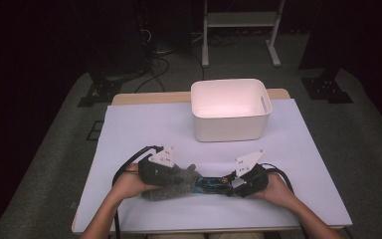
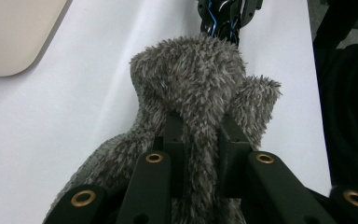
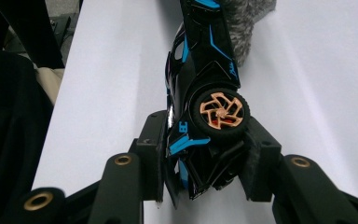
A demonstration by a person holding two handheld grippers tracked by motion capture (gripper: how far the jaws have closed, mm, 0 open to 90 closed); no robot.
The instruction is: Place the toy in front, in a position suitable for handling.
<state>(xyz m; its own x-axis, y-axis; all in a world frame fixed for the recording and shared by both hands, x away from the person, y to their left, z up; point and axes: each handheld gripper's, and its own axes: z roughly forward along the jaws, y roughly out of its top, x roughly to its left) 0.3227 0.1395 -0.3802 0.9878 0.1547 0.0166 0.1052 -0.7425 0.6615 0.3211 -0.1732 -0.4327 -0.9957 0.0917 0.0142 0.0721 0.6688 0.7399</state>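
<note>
A grey fuzzy pouch (image 1: 171, 184) lies near the front of the white table cover (image 1: 139, 129). My left gripper (image 1: 176, 175) is shut on it; in the left gripper view the jaws pinch a fold of the fuzzy pouch (image 2: 200, 93). A black toy car with blue stripes (image 1: 213, 183) lies between the hands, its far end at the pouch's mouth. My right gripper (image 1: 235, 183) is shut on the car's rear; the toy car (image 3: 200, 93) lies on its side with an orange wheel (image 3: 220, 111) facing up between the pads.
A white plastic bin (image 1: 230, 109) stands behind the hands at the table's centre back. The table's front edge runs just under the forearms. A white metal frame (image 1: 241, 30) and cables lie on the floor beyond.
</note>
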